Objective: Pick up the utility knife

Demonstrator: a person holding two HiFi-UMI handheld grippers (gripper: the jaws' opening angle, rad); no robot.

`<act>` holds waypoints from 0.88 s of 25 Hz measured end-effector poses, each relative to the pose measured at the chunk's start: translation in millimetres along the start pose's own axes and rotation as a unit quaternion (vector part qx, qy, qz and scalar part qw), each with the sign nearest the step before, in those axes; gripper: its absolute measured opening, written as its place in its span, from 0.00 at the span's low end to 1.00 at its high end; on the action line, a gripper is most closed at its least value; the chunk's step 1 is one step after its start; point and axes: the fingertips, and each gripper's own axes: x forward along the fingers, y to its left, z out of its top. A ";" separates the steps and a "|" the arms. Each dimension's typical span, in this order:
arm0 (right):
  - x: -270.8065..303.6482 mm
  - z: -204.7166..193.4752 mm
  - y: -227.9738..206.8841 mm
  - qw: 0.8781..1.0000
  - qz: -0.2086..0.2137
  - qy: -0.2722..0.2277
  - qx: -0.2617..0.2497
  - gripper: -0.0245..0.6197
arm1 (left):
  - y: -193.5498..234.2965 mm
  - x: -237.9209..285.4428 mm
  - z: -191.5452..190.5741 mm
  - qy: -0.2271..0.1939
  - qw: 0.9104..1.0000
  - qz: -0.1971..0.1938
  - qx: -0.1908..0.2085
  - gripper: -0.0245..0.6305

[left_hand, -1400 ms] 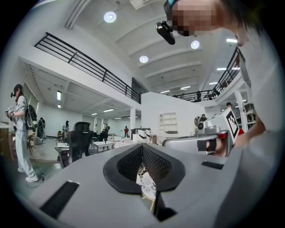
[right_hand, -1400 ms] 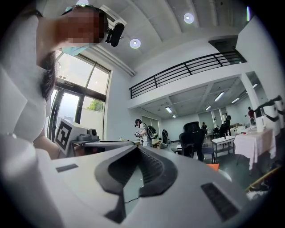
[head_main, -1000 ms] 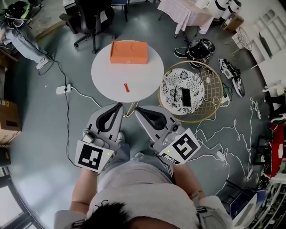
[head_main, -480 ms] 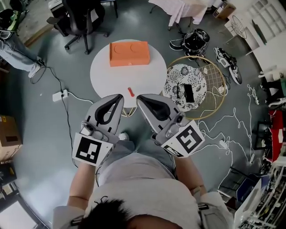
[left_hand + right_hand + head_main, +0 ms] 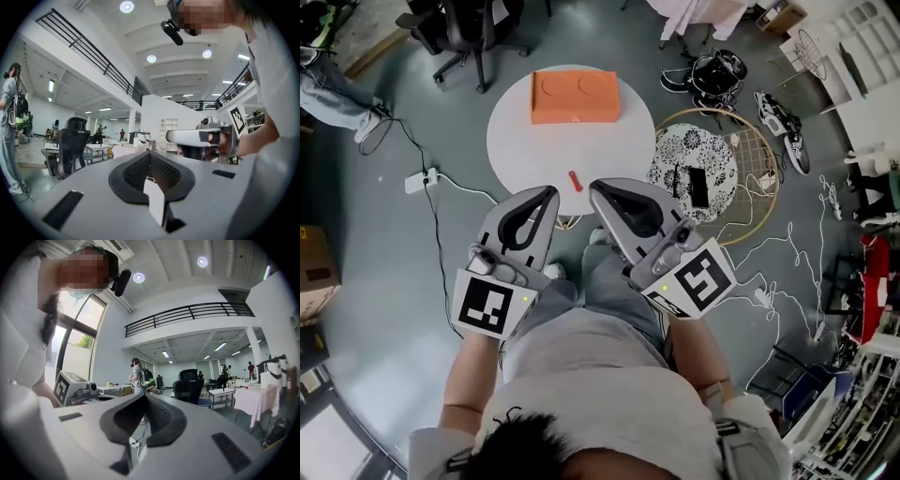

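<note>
A small red utility knife (image 5: pixel 575 181) lies on the near part of a round white table (image 5: pixel 525 141) in the head view. My left gripper (image 5: pixel 551 191) is held level just left of the knife, at the table's near edge, jaws shut with nothing between them. My right gripper (image 5: pixel 594 187) sits just right of the knife, also shut and empty. The left gripper view shows its closed jaws (image 5: pixel 150 152) and the right gripper beside it. In the right gripper view the closed jaws (image 5: pixel 143 395) hide the table. The knife shows in neither gripper view.
An orange box (image 5: pixel 575 97) lies at the table's far side. Right of the table stands a round wire basket table (image 5: pixel 759 202) holding a patterned plate (image 5: pixel 712 159) and a black phone (image 5: pixel 693 187). An office chair (image 5: pixel 473 28), a power strip (image 5: pixel 420 180), cables and shoes (image 5: pixel 717 80) are on the floor.
Both grippers have moved forward together, so the table and knife now lie right at their tips. The jaws stayed shut.
</note>
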 end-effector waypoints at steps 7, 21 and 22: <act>16.1 -8.5 -34.4 0.999 0.042 -0.001 0.011 0.05 | 15.1 22.3 -23.8 0.016 0.998 0.056 0.001 0.05; 46.7 -29.1 -102.5 0.987 0.153 0.020 0.037 0.05 | 48.6 79.7 -99.4 0.066 0.978 0.195 -0.041 0.06; 46.6 -31.9 -106.5 0.986 0.160 0.022 0.040 0.05 | 47.7 83.6 -108.4 0.077 0.976 0.200 -0.043 0.06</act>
